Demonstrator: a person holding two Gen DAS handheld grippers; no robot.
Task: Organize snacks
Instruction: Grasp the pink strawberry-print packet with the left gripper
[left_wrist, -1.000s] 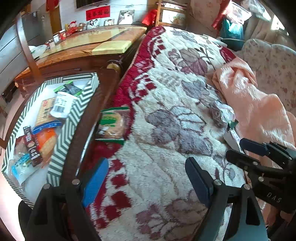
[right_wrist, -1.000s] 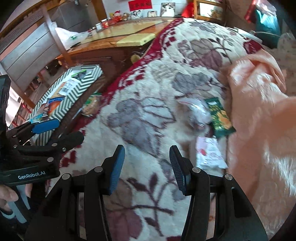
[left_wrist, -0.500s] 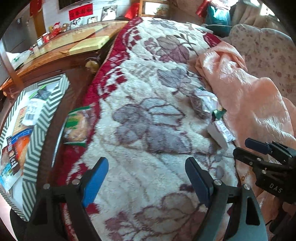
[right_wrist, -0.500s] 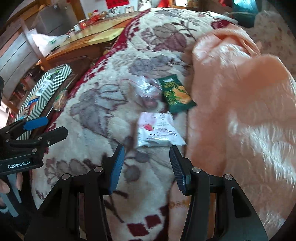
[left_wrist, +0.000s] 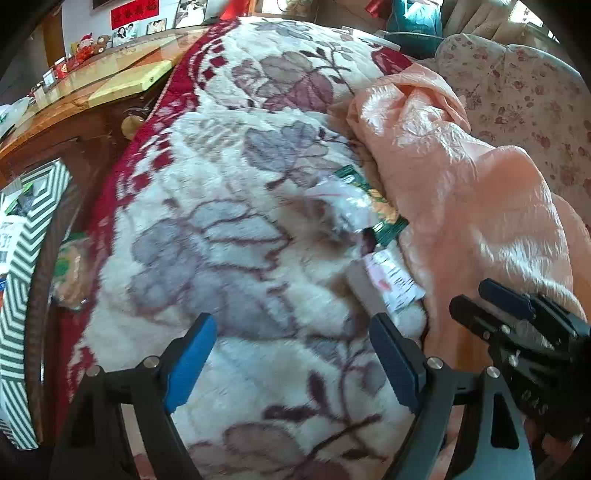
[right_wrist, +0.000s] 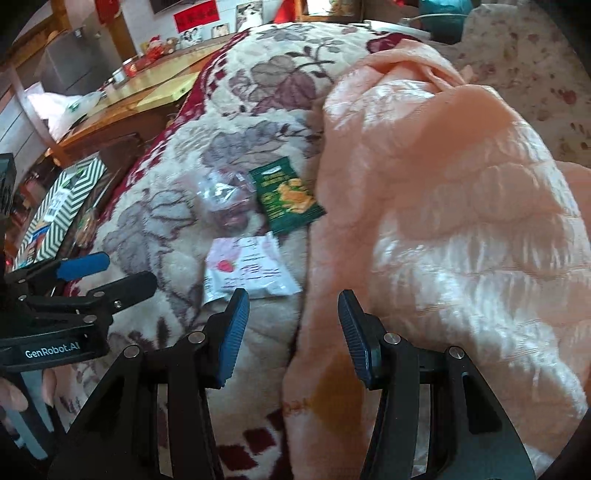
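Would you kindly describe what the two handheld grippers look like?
Both are black angular frames with silver screws and two blue-padded fingers. The left gripper bears white "GenRobot.AI" lettering in the right view; the right gripper has ribbed pads. No cables or sleeves show.

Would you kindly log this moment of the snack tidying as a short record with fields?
surface: floral blanket beside a peach quilt
loose snacks: white packet, green packet, clear bag
edge snack: packet at the blanket's left edge
container: striped box, snacks inside
left tongs: open, empty
right tongs: open, empty, nearest the white packet
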